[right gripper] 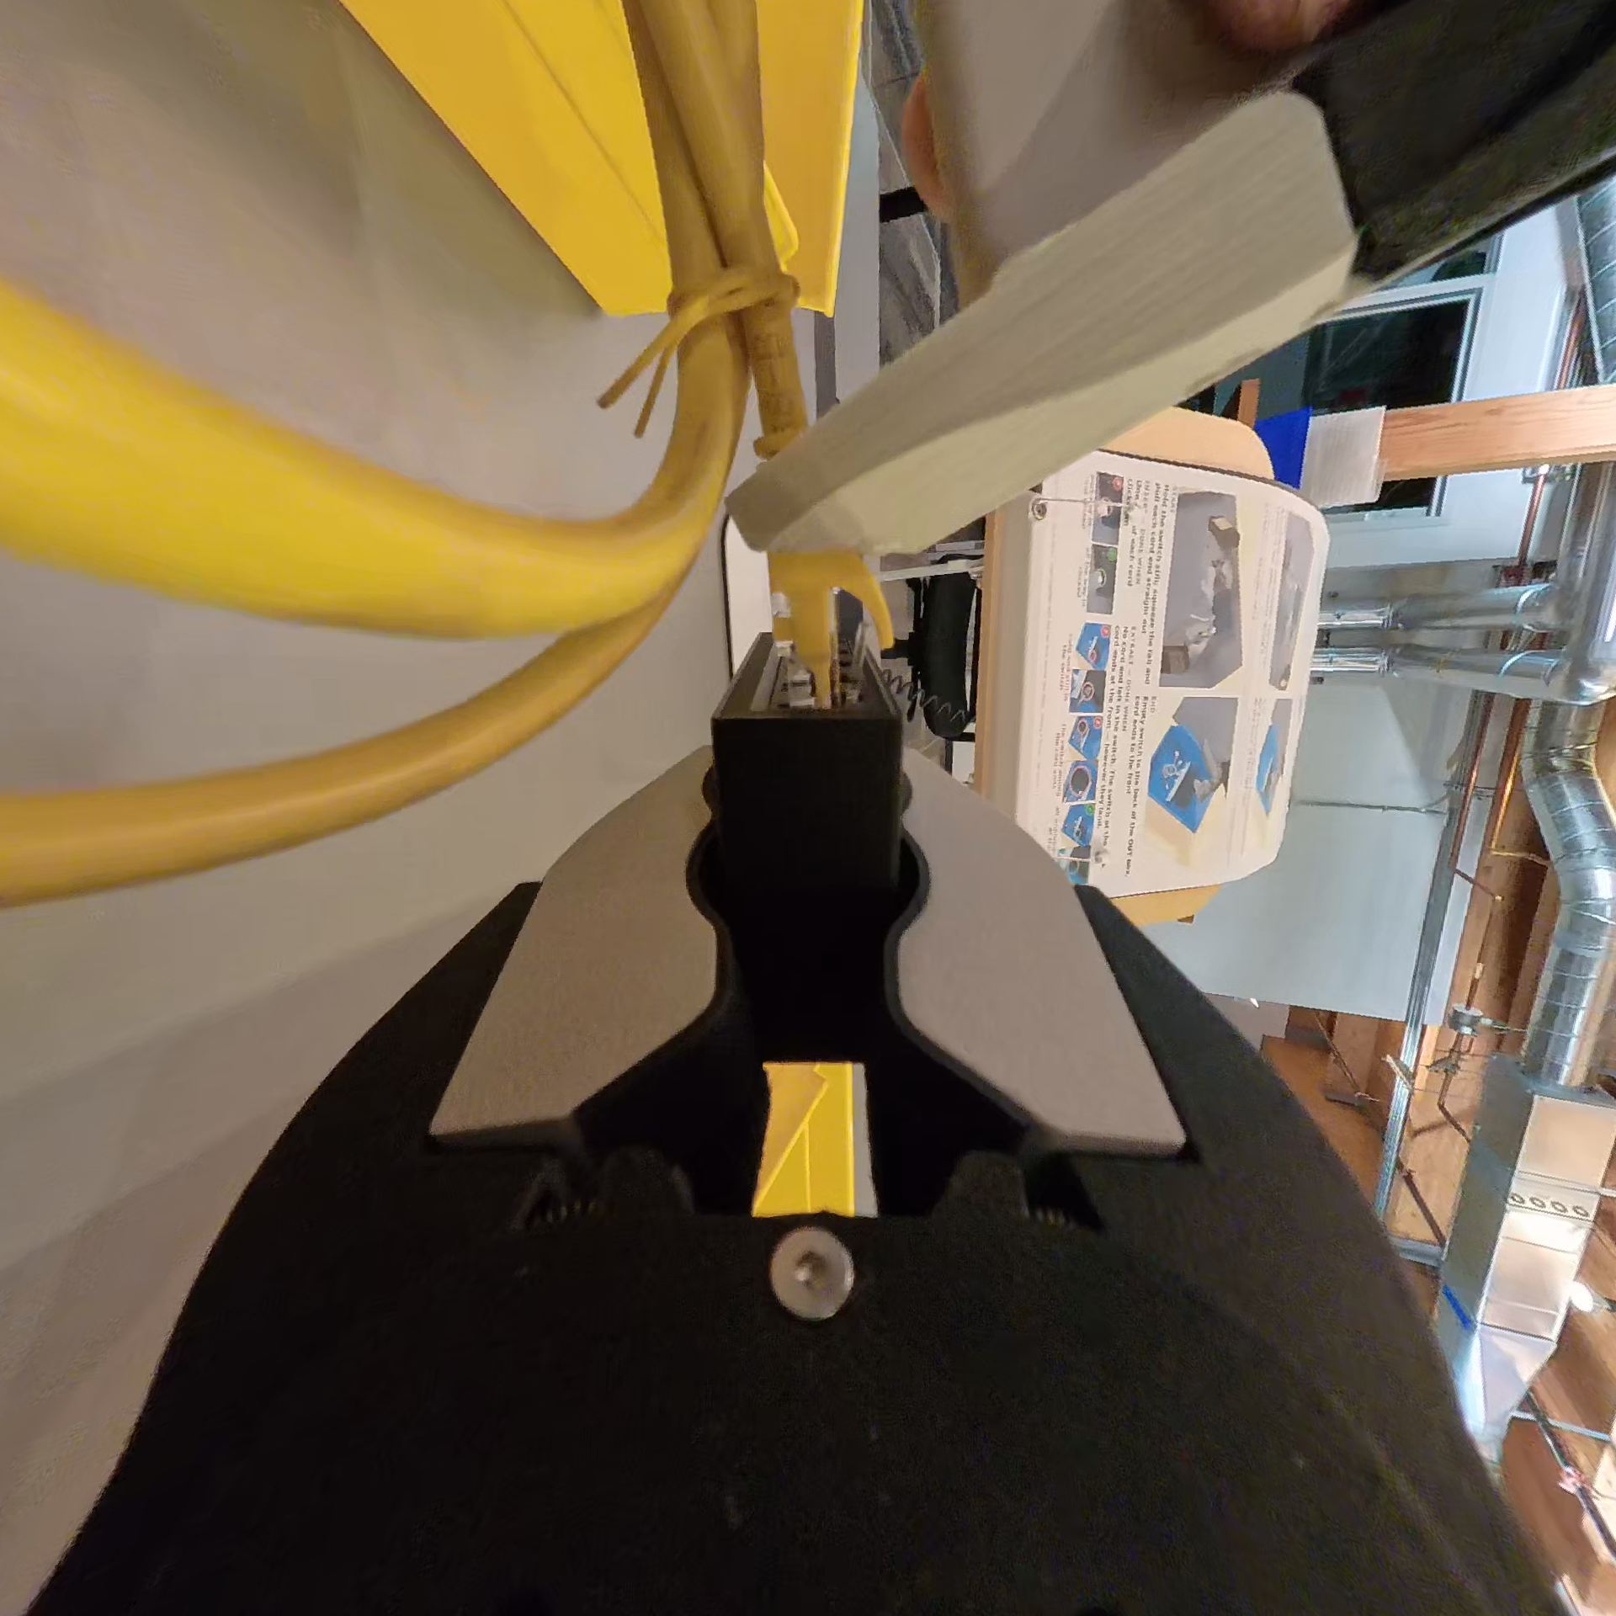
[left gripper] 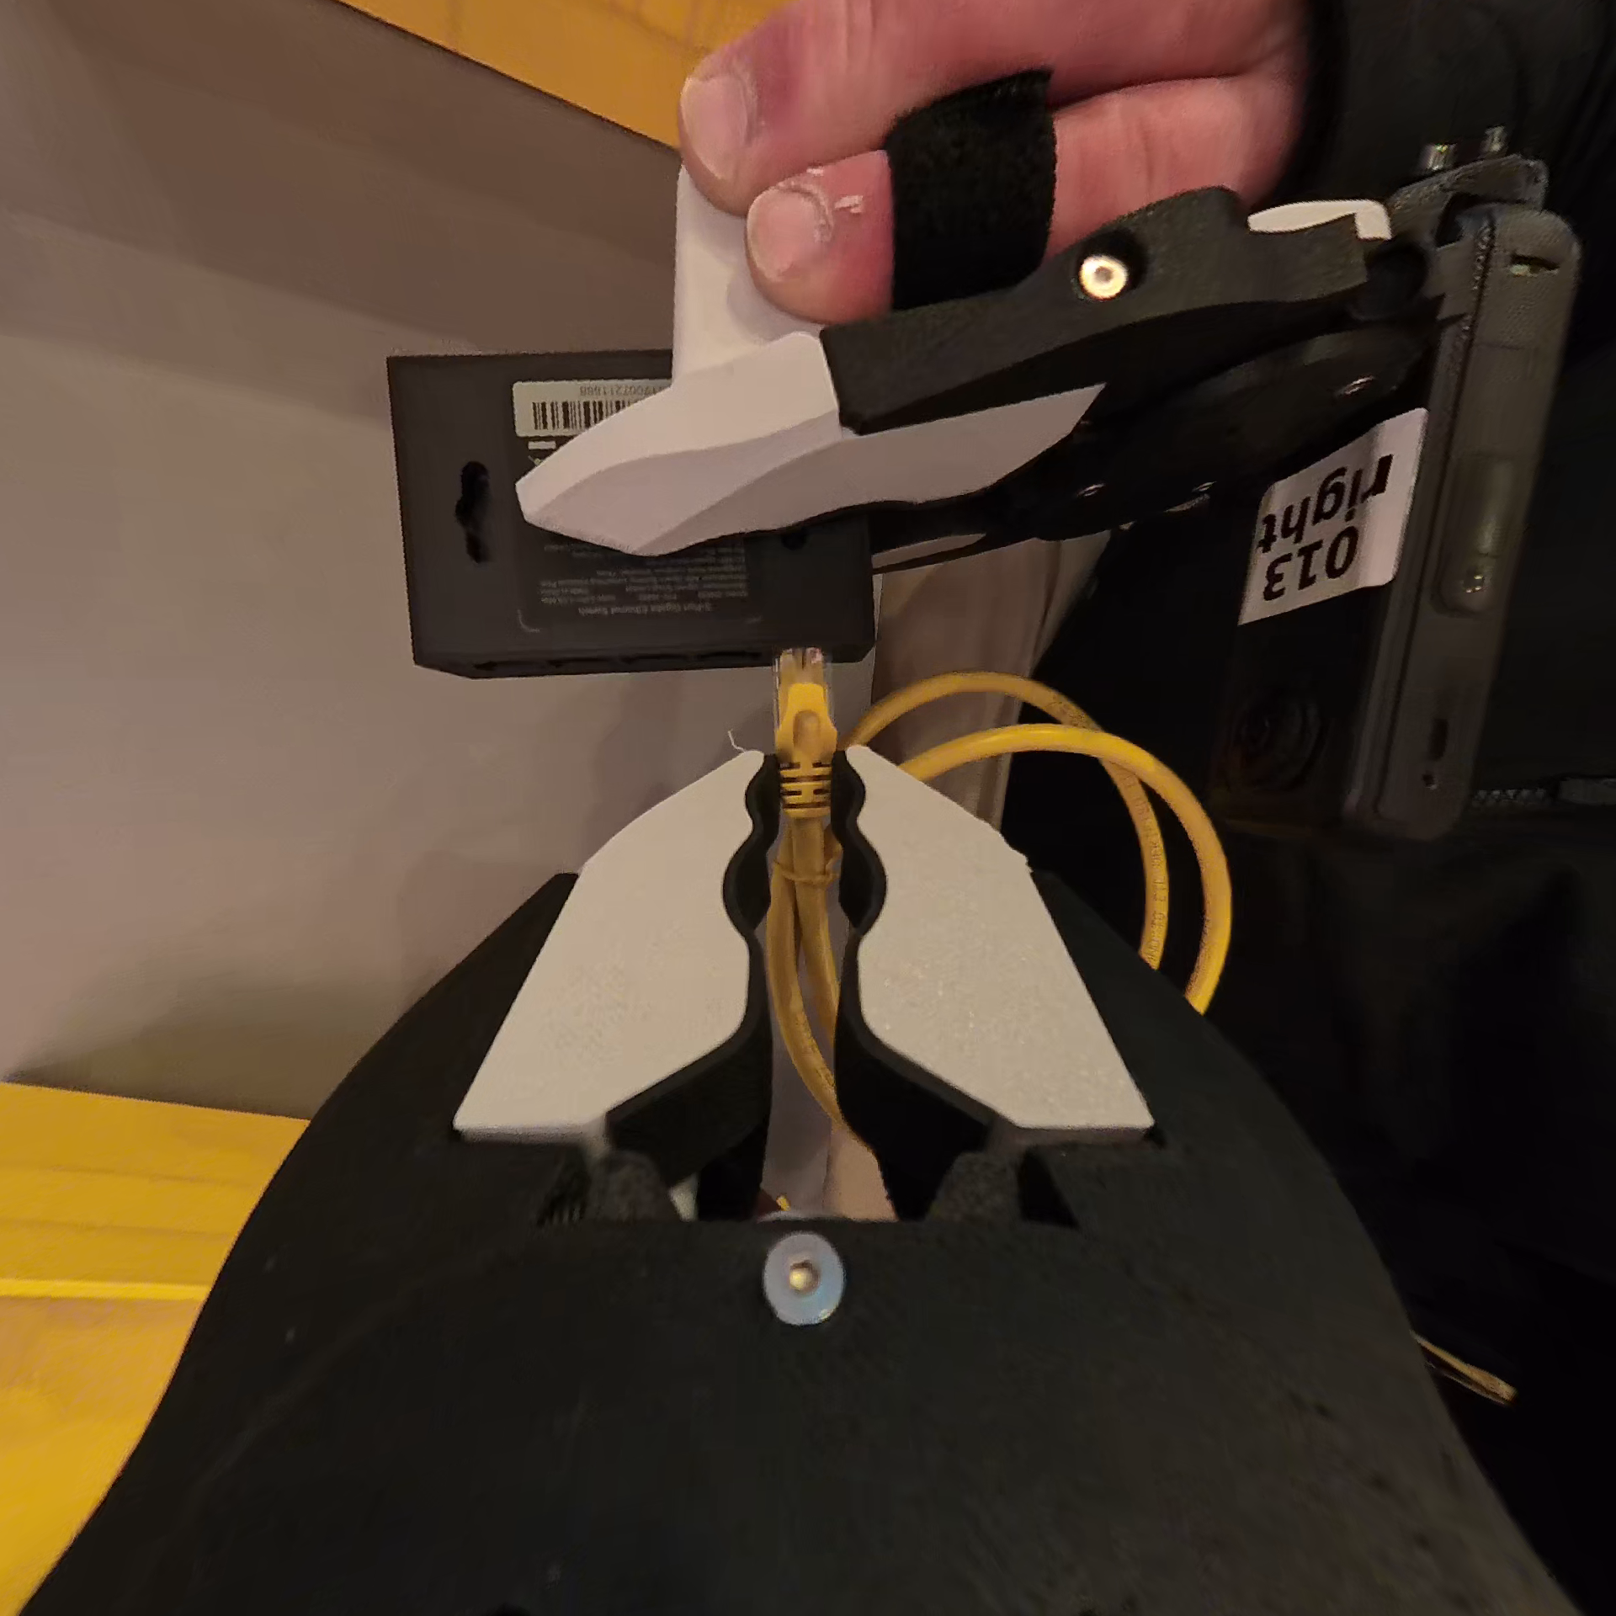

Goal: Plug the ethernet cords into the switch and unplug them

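1. Plainly, the yellow ethernet cord (left gripper: 800, 883) is gripped by the left gripper (left gripper: 804, 769): its jaws are closed on the ribbed boot just behind the plug (left gripper: 797, 678), and the plug's clear tip is seen at the mouth of a port, straight ahead of the jaws.
2. The black switch (left gripper: 630, 560) is held off the bench, clamped across its narrow body by the closed jaws of the right gripper (right gripper: 809, 813); in the left wrist view that gripper reaches in from the right, with a hand (left gripper: 962, 131) on its handle.
3. The plug's long axis is lined up with the left jaws' forward direction and meets the port face squarely; how deeply it is seated cannot be told.
4. The port row runs crosswise to the left jaws, with the used port at its right end.
5. The spare cord is looped to the right of the left jaws, tied by a thin band (left gripper: 800, 877) between them.
6. The coming move is judged to run along that single axis, by the left gripper, which is the nearer.
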Tool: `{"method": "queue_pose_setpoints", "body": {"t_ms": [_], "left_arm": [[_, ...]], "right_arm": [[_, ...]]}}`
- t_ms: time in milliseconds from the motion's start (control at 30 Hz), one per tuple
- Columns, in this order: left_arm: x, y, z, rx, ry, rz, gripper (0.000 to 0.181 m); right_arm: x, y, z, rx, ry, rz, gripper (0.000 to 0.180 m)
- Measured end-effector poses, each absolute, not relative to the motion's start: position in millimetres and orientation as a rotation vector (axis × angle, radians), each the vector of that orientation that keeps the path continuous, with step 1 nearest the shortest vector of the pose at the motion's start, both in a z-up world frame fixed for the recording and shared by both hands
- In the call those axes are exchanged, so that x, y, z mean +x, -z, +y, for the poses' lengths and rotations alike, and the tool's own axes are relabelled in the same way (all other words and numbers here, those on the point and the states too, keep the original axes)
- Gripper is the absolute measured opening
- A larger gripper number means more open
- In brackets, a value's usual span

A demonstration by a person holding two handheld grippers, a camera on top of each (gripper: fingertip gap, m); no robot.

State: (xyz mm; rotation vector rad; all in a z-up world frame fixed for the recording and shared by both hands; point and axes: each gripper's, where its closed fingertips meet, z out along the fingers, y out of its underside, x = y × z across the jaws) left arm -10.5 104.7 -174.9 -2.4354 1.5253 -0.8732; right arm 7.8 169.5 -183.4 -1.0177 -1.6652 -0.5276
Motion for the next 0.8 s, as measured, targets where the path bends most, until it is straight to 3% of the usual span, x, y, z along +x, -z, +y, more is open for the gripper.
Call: {"method": "queue_pose_setpoints", "body": {"t_ms": [800], "left_arm": [[7.4,164.5,102.7,-2.318,0.823,1.542,0.011]], "right_arm": [[-2.9,172.7,158.7,-1.019,0.366,-1.623,0.031]]}}
